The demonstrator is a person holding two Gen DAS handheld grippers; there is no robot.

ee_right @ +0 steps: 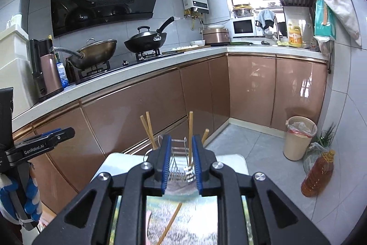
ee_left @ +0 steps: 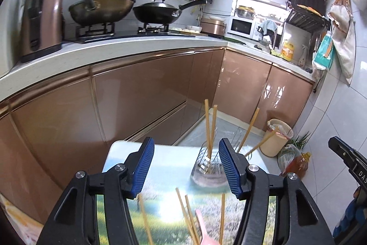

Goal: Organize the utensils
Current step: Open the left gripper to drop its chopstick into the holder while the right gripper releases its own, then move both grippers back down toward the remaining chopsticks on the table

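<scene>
Left wrist view: the left gripper (ee_left: pixel 186 167) stands spread with nothing between its blue pads. Beyond it a wire utensil holder (ee_left: pixel 207 170) sits near the far edge of the small table (ee_left: pixel 165 160), right of centre. Four chopsticks (ee_left: pixel 208 128) stand in it, long axes near upright, tops fanning away toward the cabinets; the two right ones lean hard toward the far right corner. Loose chopsticks (ee_left: pixel 187 217) lie on the near part of the table, long axes running roughly toward the holder, beside a pink utensil (ee_left: pixel 204 229) at the near edge.

Right wrist view: the right gripper (ee_right: pixel 181 164) is nearly pressed together, a narrow gap left and nothing pinched; holder and chopsticks show through the gap. One loose chopstick (ee_right: pixel 170 222) lies diagonally on the table below it.

Risks, as judgement: the holder looks light and stands close to the far edge, so a nudge from either gripper could tip it or push it off. The leaning sticks could be knocked out. Thin chopsticks lying flat may slip or roll from the pads.
</scene>
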